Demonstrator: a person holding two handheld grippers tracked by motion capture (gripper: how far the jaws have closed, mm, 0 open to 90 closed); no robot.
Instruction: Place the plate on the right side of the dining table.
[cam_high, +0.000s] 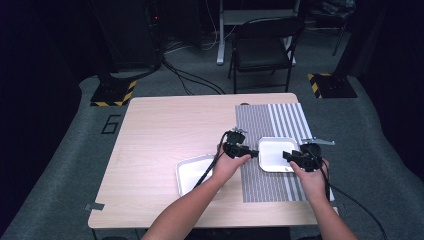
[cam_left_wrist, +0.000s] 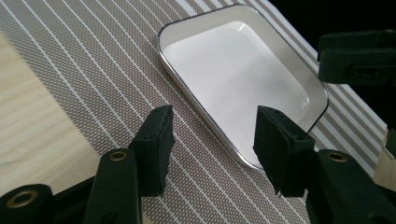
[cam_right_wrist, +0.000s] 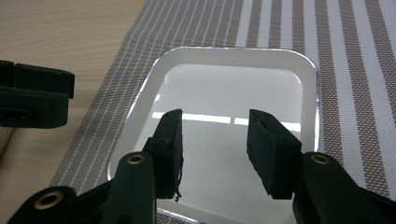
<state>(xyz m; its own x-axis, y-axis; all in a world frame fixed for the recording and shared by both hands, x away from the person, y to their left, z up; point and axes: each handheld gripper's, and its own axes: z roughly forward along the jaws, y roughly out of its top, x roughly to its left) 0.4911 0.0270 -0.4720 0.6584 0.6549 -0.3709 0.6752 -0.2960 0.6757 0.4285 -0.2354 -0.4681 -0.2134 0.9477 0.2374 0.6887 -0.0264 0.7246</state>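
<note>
— Dark room all round, a folding chair (cam_high: 262, 47) beyond the far edge; what sits on the wooden surface (cam_high: 165, 130)?

— A striped placemat (cam_high: 272, 125) covers its right part, reaching almost to the far and near edges. One white rectangular tray (cam_high: 274, 154) lies on the mat, near its middle. A second white tray (cam_high: 192, 172) rests on bare wood just left of the mat's left edge.

— And the grippers?

— The left gripper (cam_high: 239, 149) is at the mat tray's left rim, jaws wide, with one jaw over the mat and the other over the rim. The right gripper (cam_high: 299, 159) is at that tray's right side, jaws wide above its bare white floor, gripping nothing.

— Room to move?

— Plenty of bare wood lies to the left, and open mat lies beyond the tray.
</note>
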